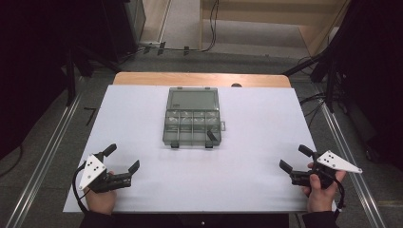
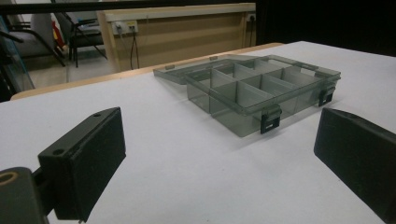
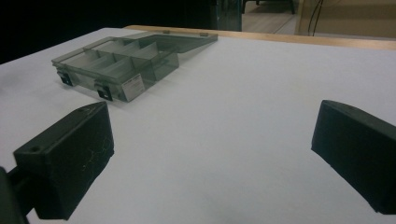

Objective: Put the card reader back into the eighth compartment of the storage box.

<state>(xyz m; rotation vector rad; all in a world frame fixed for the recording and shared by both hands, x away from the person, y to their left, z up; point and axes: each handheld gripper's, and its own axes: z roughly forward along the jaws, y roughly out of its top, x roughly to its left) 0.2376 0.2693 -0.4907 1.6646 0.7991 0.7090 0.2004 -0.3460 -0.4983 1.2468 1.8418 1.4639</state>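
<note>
Two grippers noted, both low at the near edge of the desk. Left gripper wide open, nothing held; right gripper likewise spread and empty. Clear compartment box found at desk centre toward the far side, lid laid open flat behind it, latches facing the near edge. Long axis judged running across the desk. Well apart from both grippers, ahead and between them; roughly equidistant, neither clearly nearer. Compartments apparently empty.
</note>
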